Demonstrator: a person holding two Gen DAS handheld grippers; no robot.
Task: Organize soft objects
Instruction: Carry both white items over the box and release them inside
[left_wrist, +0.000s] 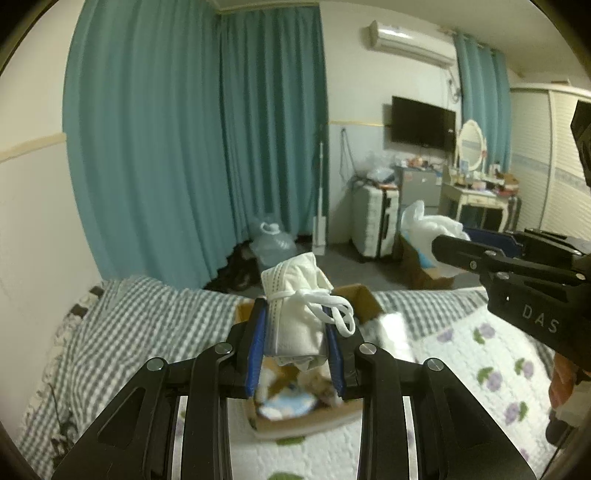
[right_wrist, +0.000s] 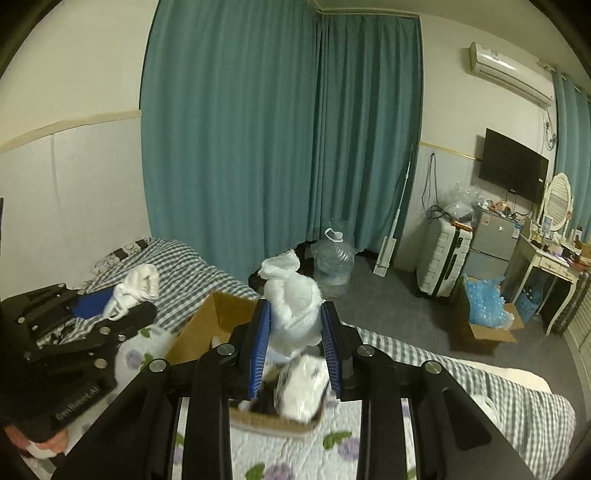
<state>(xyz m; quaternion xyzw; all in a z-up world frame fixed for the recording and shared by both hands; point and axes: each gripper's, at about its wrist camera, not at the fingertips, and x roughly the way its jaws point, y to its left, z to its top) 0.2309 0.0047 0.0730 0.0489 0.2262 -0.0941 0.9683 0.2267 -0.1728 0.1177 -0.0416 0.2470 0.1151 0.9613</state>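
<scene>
My left gripper (left_wrist: 295, 321) is shut on a folded white face mask (left_wrist: 295, 302) with looped ear straps, held above an open cardboard box (left_wrist: 306, 421) on the bed. It also shows in the right wrist view (right_wrist: 122, 306), still holding the mask (right_wrist: 135, 286). My right gripper (right_wrist: 295, 325) is shut on a crumpled white plastic bag (right_wrist: 293, 299) above the same box (right_wrist: 218, 317), which holds soft white items. In the left wrist view the right gripper (left_wrist: 454, 245) reaches in from the right with the bag (left_wrist: 428, 225).
The box rests on a white floral quilt (left_wrist: 480, 354) over grey checked bedding (left_wrist: 140, 325). Beyond the bed: teal curtains (right_wrist: 277, 129), a water jug (right_wrist: 332, 266), a white suitcase (right_wrist: 441, 262), a floor box of blue wrap (right_wrist: 484, 314), a dressing table (right_wrist: 546, 258).
</scene>
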